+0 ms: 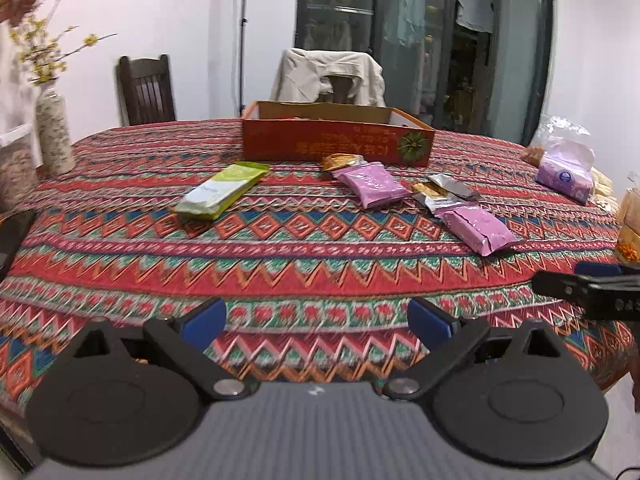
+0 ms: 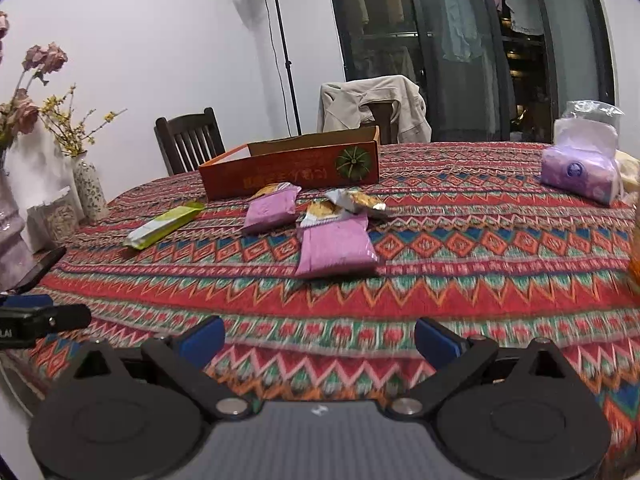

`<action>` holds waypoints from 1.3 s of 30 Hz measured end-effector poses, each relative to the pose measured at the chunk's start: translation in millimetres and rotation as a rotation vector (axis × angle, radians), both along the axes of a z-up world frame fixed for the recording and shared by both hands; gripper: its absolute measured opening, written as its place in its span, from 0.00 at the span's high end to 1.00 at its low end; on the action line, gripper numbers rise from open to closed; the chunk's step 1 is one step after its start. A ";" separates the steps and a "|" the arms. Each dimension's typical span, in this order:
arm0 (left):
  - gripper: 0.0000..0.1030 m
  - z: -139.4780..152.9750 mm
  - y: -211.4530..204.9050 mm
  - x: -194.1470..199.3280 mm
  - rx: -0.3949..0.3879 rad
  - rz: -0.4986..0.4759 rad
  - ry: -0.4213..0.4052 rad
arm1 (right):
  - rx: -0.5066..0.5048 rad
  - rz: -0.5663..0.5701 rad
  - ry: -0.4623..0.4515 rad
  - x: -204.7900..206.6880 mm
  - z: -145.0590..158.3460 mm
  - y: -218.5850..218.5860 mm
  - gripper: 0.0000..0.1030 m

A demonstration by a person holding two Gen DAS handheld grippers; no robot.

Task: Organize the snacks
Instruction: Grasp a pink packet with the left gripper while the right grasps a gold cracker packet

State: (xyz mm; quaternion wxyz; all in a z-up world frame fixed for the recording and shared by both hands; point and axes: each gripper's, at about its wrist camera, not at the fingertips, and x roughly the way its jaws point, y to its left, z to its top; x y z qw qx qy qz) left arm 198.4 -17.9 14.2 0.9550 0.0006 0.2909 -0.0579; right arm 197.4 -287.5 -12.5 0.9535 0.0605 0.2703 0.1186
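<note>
The round table under a red, teal and orange zigzag-patterned cloth point(image 1: 320, 248) fills the middle of both views, its near edge curving along the bottom right of the left wrist view. At upper centre sits the long, shallow orange cardboard box point(image 1: 336, 142), open-topped; what lies inside it cannot be made out.

As far as the pictures show, the sorting has barely begun. Every visible snack lies loose on the cloth in front of the box: a green-and-white foil packet point(image 1: 220, 196) at centre left, well apart from the rest; a pink foil packet point(image 1: 372, 188) just before the box, touching a small golden-orange wrapper point(image 1: 340, 161); a second pink foil packet point(image 1: 478, 230) right of centre, overlapped at its far end by silver-and-gold wrappers point(image 1: 442, 192).

A purple soft tissue pack point(image 1: 566, 178) lies at the right edge, and a speckled cream vase of yellow twigs point(image 1: 54, 136) stands at far left.

The left gripper point(image 1: 318, 320) hangs over the near cloth, blue pads spread wide, grasping nothing. The right gripper point(image 2: 318, 338) is likewise released and empty.

A broad band of bare cloth separates both tools from the packets, so the approach looks unobstructed; the box wall behind the snacks is the one barrier.
</note>
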 end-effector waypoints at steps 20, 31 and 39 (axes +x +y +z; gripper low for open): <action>0.06 -0.2 -72.0 218.6 -0.076 -0.103 0.065 | -0.018 0.099 0.019 196.8 12.3 -15.8 0.17; 0.24 -33.4 -79.9 248.7 -0.099 -0.104 0.075 | 0.051 0.163 0.099 252.1 -17.8 -23.9 0.31; 0.39 -32.7 -82.7 242.6 -0.062 -0.132 0.065 | 0.013 0.139 0.070 242.9 -15.8 -23.0 0.50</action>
